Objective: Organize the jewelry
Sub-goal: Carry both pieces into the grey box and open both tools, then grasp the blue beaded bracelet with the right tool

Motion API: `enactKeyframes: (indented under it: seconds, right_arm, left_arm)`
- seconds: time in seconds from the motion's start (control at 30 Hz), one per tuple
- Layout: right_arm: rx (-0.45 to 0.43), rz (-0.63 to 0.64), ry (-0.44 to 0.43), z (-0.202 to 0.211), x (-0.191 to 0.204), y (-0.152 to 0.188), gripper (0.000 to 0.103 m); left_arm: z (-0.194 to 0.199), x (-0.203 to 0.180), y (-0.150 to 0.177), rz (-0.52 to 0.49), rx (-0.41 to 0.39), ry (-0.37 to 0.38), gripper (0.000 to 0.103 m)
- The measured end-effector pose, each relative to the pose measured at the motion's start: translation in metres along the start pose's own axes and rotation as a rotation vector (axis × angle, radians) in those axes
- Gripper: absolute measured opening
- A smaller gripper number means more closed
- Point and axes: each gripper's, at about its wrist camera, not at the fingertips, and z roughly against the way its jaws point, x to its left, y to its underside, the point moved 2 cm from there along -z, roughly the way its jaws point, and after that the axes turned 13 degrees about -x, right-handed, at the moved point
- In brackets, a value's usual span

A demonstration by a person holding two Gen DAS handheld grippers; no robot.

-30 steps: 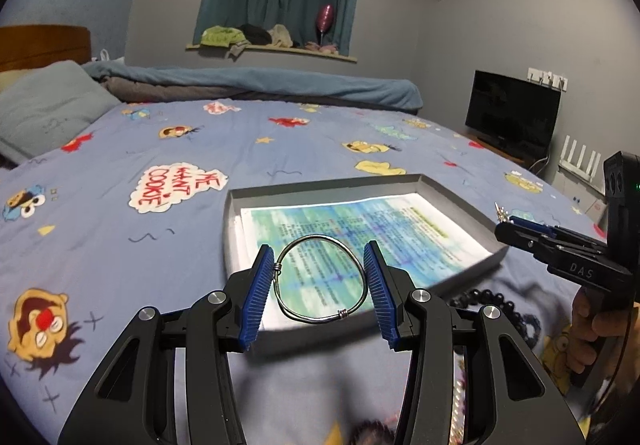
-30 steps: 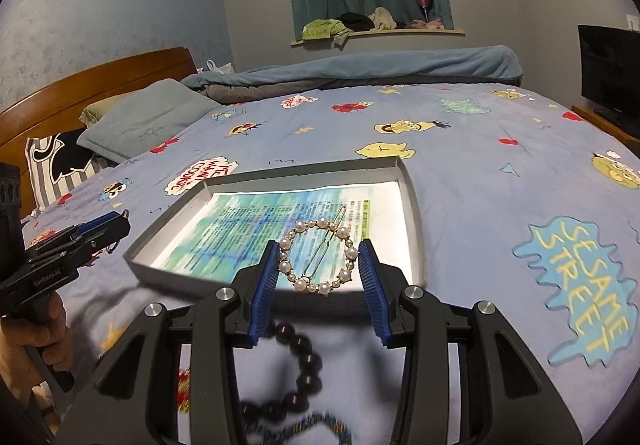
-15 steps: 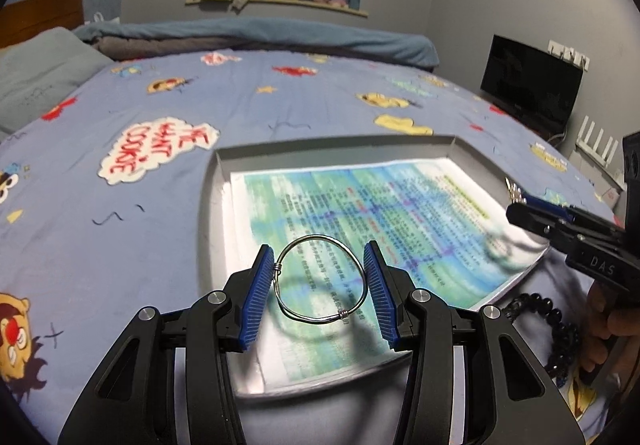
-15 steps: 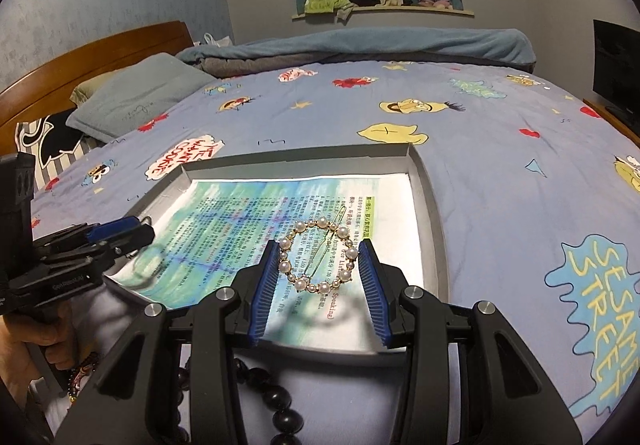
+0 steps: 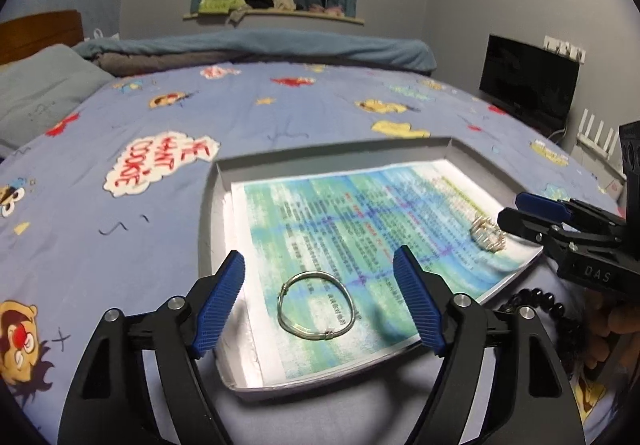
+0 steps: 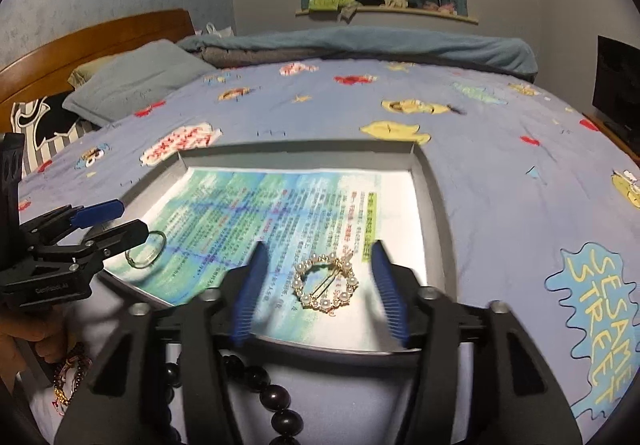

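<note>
A silver bangle (image 5: 316,274) lies flat on the printed paper in the shallow grey tray (image 5: 332,151), at its near left corner. My left gripper (image 5: 318,301) hangs just over the bangle, its jaws opening, and the blue pads touch nothing. A round pearl hair clip (image 6: 320,304) rests on the paper near the tray's front right. Around it my right gripper (image 6: 318,281) is also opening, pads clear of it. Each view shows the other gripper (image 5: 510,210) (image 6: 128,221) beside its piece: clip (image 5: 486,235), bangle (image 6: 160,235).
The tray (image 6: 296,149) sits on a blue cartoon bedsheet. A string of black beads (image 6: 276,397) (image 5: 536,297) lies in front of it, with a red bead bracelet (image 6: 72,369) at the left by the person's hand (image 6: 24,341). Pillows at the back left, a TV (image 5: 528,85) at the right.
Both grippers came forward and down over the tray, then spread their jaws. The bangle and the pearl clip left the pads and now lie on the paper.
</note>
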Motion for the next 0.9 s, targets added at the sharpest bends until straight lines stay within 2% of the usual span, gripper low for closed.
enactKeyframes:
  seconds: [0.1, 0.2, 0.3, 0.47, 0.7, 0.9]
  right_arm:
    - [-0.03, -0.007, -0.005, 0.009, 0.0, -0.002, 0.061]
    - [-0.067, -0.014, -0.016, 0.022, 0.0, -0.004, 0.07]
    - [-0.089, -0.021, -0.019, 0.034, -0.001, -0.003, 0.076]
    - [-0.108, -0.006, -0.027, 0.056, 0.002, 0.002, 0.082]
    - [-0.115, -0.001, -0.033, 0.082, 0.003, 0.014, 0.083]
    - [-0.11, -0.029, -0.042, 0.101, 0.001, 0.025, 0.083]
  left_arm:
    - [0.009, 0.004, -0.004, 0.013, -0.033, -0.009, 0.084]
    - [0.016, 0.007, -0.005, 0.015, -0.045, -0.015, 0.084]
    - [0.028, 0.011, -0.003, 0.019, -0.061, -0.027, 0.094]
    - [0.049, 0.016, 0.001, 0.025, -0.087, -0.029, 0.095]
    - [0.076, 0.012, 0.007, -0.025, -0.111, -0.015, 0.096]
    - [0.086, 0.016, 0.016, -0.016, -0.096, 0.001, 0.096]
